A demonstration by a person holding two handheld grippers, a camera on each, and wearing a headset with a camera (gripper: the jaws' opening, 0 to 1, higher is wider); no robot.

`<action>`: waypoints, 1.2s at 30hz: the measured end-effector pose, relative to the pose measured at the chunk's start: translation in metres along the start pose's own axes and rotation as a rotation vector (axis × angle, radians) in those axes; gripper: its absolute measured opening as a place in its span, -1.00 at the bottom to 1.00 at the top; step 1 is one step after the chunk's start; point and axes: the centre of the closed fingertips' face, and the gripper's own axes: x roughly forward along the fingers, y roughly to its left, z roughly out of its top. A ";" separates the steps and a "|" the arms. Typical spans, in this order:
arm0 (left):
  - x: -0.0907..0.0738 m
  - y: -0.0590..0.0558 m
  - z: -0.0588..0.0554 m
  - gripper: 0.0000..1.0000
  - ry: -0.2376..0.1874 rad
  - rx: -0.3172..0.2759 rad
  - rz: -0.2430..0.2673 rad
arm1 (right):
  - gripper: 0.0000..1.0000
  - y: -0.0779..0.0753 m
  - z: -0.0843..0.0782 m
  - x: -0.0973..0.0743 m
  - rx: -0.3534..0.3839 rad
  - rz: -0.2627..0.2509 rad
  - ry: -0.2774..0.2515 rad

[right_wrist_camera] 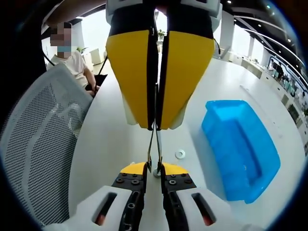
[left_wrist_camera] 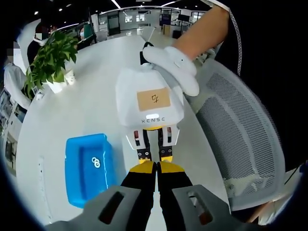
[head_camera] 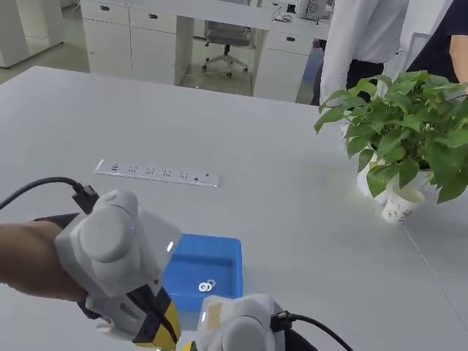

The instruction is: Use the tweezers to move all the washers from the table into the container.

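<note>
Your left gripper (right_wrist_camera: pixel 156 126), near the blue plastic container (right_wrist_camera: pixel 217 126), is pressed together on the thin metal tweezers (right_wrist_camera: pixel 153 144). Your right gripper (right_wrist_camera: pixel 154 171) meets it nose to nose, closed around the tweezers' far end. One flat ring washer (right_wrist_camera: pixel 180 154) lies on the white tabletop (right_wrist_camera: pixel 110 144) between tweezers and container. Two washers (head_camera: pixel 207 286) sit inside the container.

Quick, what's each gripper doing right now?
Left gripper: jaws closed on the tweezers, at their joined end.
Right gripper: jaws closed around the tweezers' prongs.
</note>
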 end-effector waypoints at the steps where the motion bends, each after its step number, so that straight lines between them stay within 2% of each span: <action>1: 0.001 -0.001 0.000 -0.92 0.001 0.000 -0.002 | -0.74 0.000 0.000 0.000 0.002 0.001 0.001; 36: 0.001 -0.002 0.001 -0.92 -0.013 0.007 -0.007 | -0.81 -0.001 0.000 -0.001 -0.020 -0.026 -0.028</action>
